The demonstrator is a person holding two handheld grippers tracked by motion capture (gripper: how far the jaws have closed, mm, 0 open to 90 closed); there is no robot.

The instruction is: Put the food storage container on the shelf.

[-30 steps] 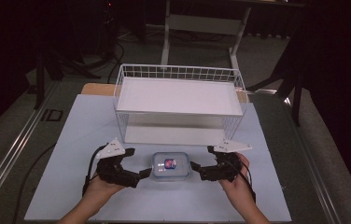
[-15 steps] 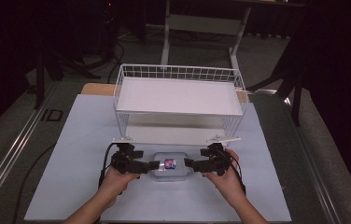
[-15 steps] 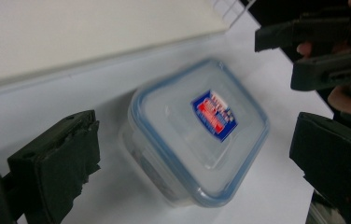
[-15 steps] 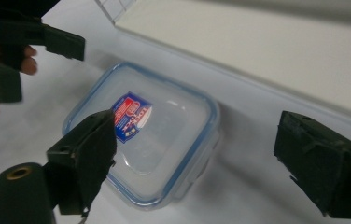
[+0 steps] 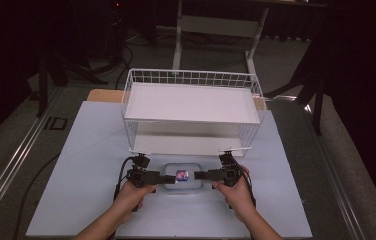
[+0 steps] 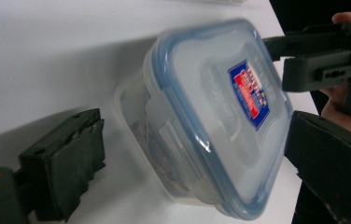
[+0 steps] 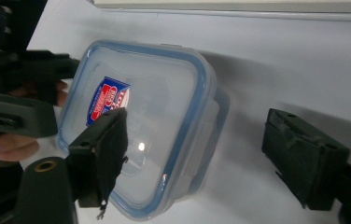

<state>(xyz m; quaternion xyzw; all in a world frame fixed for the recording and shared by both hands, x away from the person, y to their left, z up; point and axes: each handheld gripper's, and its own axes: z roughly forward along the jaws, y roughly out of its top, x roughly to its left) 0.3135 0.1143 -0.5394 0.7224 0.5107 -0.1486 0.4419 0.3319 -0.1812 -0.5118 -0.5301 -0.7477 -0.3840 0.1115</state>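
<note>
The clear food container (image 5: 182,178) with the blue-rimmed lid is sitting at the near middle of the bench (image 5: 86,160), lid latched, not yet lifted. The left hand-held gripper (image 5: 168,178) and right hand-held gripper (image 5: 199,175) are flanking it from either side; both pairs of jaws have just been closing around its ends, though the pads are not pressing yet. The grasp and whatever follows are looking undone. Farther off, a white wire basket (image 5: 191,107) is standing; beyond, a dark room with stand legs (image 5: 216,35).
</note>
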